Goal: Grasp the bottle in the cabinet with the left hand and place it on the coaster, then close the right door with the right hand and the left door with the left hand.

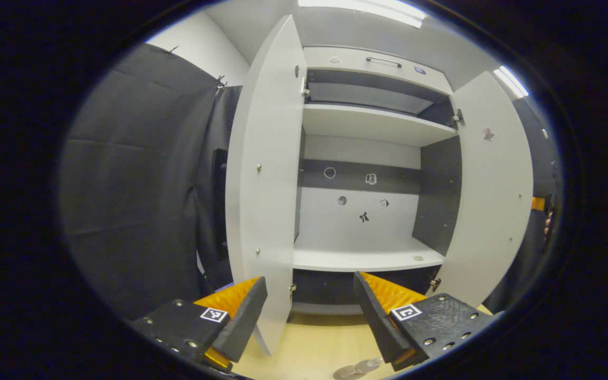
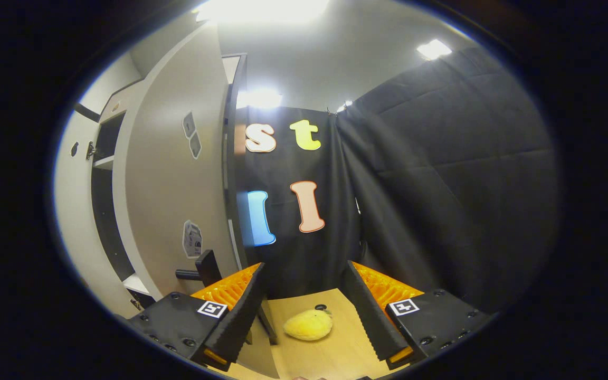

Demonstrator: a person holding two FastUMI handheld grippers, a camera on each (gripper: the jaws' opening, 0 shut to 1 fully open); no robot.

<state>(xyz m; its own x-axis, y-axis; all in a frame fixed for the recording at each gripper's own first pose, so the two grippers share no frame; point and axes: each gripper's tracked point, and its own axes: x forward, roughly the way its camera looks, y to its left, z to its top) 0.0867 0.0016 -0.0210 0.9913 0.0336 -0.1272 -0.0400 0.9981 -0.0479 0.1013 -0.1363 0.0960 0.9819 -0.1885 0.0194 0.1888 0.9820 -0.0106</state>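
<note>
Both tools (image 1: 310, 295) (image 2: 302, 287) agape, empty, before open cabinet (image 1: 367, 253); door stickers (image 2: 192, 239) perhaps illegible

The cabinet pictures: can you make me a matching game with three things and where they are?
Things:
1. left door
2. yellow plush toy
3. left gripper

Places or states:
a. lying on the wooden table
b. open, holding nothing
c. swung open on the cabinet

Pairs: 1-c, 2-a, 3-b
</note>
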